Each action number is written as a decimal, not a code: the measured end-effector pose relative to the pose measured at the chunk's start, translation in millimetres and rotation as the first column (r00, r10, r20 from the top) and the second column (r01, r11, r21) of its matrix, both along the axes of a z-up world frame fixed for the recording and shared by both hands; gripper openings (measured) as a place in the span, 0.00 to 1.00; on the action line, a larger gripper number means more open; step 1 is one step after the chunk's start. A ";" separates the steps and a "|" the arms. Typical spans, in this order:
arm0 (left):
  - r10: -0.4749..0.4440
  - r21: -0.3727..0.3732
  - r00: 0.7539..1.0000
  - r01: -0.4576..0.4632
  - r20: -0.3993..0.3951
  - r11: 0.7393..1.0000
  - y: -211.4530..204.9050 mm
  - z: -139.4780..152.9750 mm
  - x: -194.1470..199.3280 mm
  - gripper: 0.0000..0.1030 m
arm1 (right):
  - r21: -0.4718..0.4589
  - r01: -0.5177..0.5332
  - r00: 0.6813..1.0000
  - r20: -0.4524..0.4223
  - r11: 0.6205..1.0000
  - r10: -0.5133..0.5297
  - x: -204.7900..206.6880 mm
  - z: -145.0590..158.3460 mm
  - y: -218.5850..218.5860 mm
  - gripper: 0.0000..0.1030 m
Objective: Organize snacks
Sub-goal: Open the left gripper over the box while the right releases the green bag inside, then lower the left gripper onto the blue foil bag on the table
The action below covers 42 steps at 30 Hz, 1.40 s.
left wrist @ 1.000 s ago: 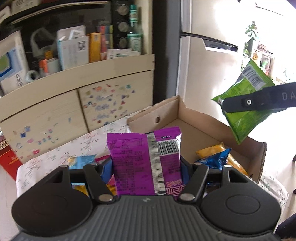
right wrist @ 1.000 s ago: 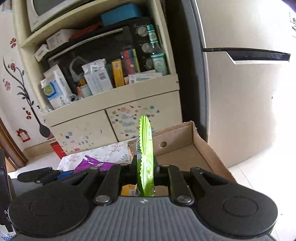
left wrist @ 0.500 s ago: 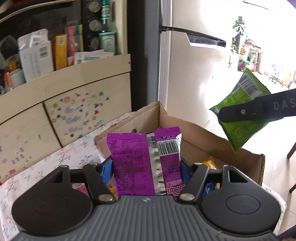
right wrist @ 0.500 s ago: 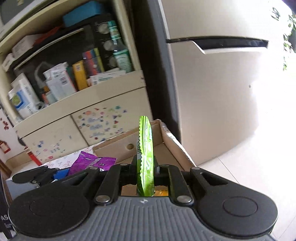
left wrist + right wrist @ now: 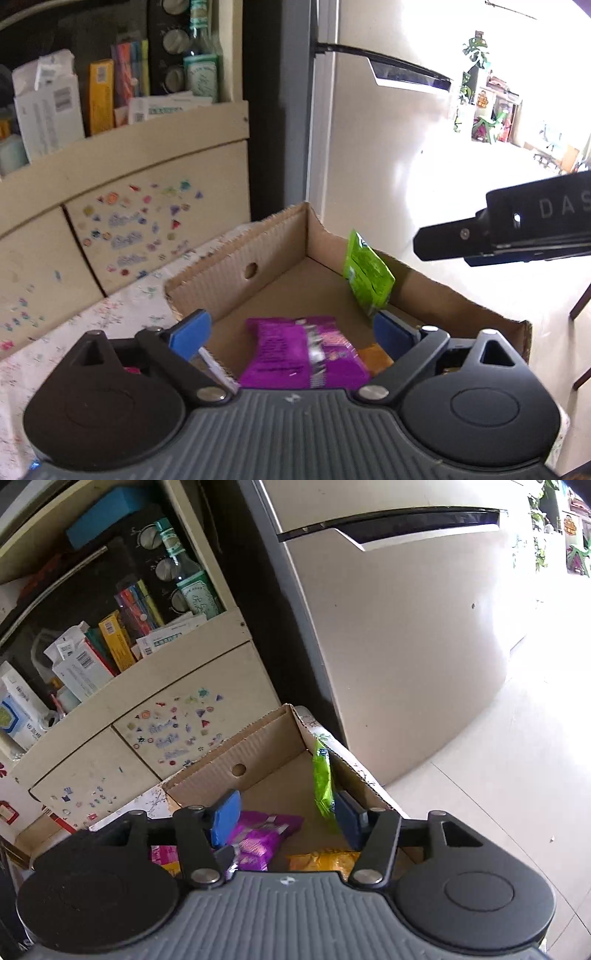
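Left wrist view looks down into the cardboard box [image 5: 280, 254] on the tabletop [image 5: 122, 314], where the snacks are being gathered. A purple packet [image 5: 303, 354] lies loose in the box under the left gripper [image 5: 291, 328], and a green packet [image 5: 367, 275] is dropping or leaning beside the box's far wall, blurred, so whether it has settled cannot be told. An orange packet [image 5: 325, 860] already sits on the box floor. Several snacks are thus in; at least one pink wrapper [image 5: 159, 854] shows near the lower left of the right wrist view, though whether it lies inside or outside the box is unclear, so some sorting may remain.

Fingers [image 5: 190, 328] of the left gripper are spread wide and opening, gripping nothing; the purple packet lies below them, free of the pads. The right gripper [image 5: 284, 816] is also opening, its fingers [image 5: 225, 816] parted; the green packet hangs just beside the right-hand pad, perhaps brushing it, but it is no longer pinched
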State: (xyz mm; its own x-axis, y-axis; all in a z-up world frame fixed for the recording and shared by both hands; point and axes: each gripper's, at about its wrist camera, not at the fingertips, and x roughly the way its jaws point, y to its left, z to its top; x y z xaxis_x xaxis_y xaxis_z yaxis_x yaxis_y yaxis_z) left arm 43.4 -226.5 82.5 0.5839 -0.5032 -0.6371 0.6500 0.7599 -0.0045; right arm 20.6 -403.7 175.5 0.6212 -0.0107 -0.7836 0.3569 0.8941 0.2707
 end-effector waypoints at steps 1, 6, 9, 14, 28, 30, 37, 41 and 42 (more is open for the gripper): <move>0.004 0.010 1.000 -0.004 0.007 1.000 2.8 2.3 -0.4 0.93 | 0.006 -0.002 1.000 0.000 1.000 0.002 -0.4 -0.2 0.1 0.63; 0.013 0.049 1.000 -0.013 0.001 0.999 18.0 9.5 -1.6 0.93 | 0.022 -0.037 0.999 -0.001 0.999 0.037 1.9 -1.0 6.3 0.65; 0.031 0.066 0.999 -0.030 -0.019 0.997 30.9 11.8 -2.5 0.93 | 0.033 -0.066 0.998 0.001 0.997 0.066 4.0 -1.6 12.6 0.67; 0.047 0.065 0.998 -0.044 -0.041 0.997 57.4 17.4 -2.1 0.93 | 0.042 -0.126 0.992 0.002 0.991 0.126 6.8 -3.1 26.3 0.70; 0.135 0.117 0.988 -0.126 -0.078 0.985 126.8 13.8 11.6 0.93 | 0.051 -0.330 0.944 -0.004 0.943 0.330 15.0 -9.3 77.4 0.73; 0.146 0.126 0.986 -0.135 -0.081 0.983 134.7 11.8 13.6 0.93 | 0.051 -0.360 0.932 -0.009 0.931 0.361 16.0 -11.1 86.1 0.73; 0.183 0.163 0.978 -0.165 -0.098 0.973 162.8 -0.7 22.3 0.93 | 0.055 -0.472 0.880 -0.039 0.880 0.474 20.4 -20.4 118.8 0.73; 0.205 0.155 0.970 -0.184 -0.133 0.971 180.0 -9.6 29.8 0.93 | 0.095 -0.512 0.853 -0.066 0.854 0.518 23.8 -29.3 133.2 0.74; 0.218 0.151 0.965 -0.196 -0.147 0.969 184.6 -12.4 31.9 0.93 | 0.105 -0.516 0.848 -0.075 0.850 0.524 24.4 -32.1 136.5 0.74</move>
